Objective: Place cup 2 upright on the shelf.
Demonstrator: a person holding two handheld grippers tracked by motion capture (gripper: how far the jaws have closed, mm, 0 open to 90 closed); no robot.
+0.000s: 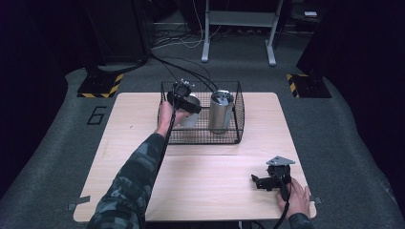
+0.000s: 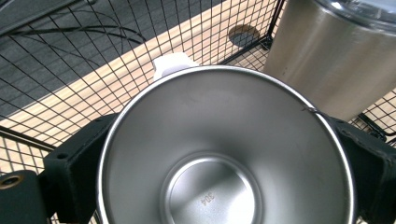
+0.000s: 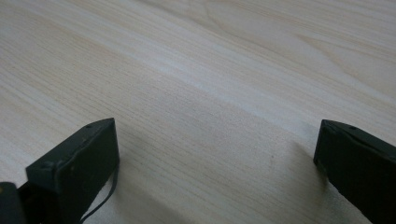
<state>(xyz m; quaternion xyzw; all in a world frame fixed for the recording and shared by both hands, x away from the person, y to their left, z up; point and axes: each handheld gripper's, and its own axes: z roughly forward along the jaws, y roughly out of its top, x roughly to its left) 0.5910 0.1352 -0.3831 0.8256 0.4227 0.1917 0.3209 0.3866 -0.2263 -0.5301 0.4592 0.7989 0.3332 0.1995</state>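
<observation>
A pale wooden surface (image 1: 205,181) is seen from above, with a black wire basket (image 1: 236,125) standing at its far middle. Inside the basket, toward its right half, a tall brushed-steel tumbler (image 1: 220,110) stands upright with its lid on. To the left of it, in the basket's left half, a smaller steel cup (image 1: 190,114) is held by the left gripper (image 1: 184,101), which is reached in over the near-left rim by a forearm in a camouflage sleeve (image 1: 138,176). In the left gripper view the cup (image 2: 224,154) is seen straight down its open mouth, so its long axis runs along the line of the jaws and away from the camera; the two black jaws are closed against its outer wall on either side, with the rim wedged between them. The tumbler (image 2: 327,60) is seen just beside the cup, at its upper right, and whether the two touch cannot be told. A small white tab (image 2: 170,65) is seen past the cup's far rim. The right gripper (image 1: 261,181) is rested on the near right of the surface, well apart from the basket, its jaws spread wide over bare wood (image 3: 196,93) and holding nothing. The left hand is judged far nearer the cup.
</observation>
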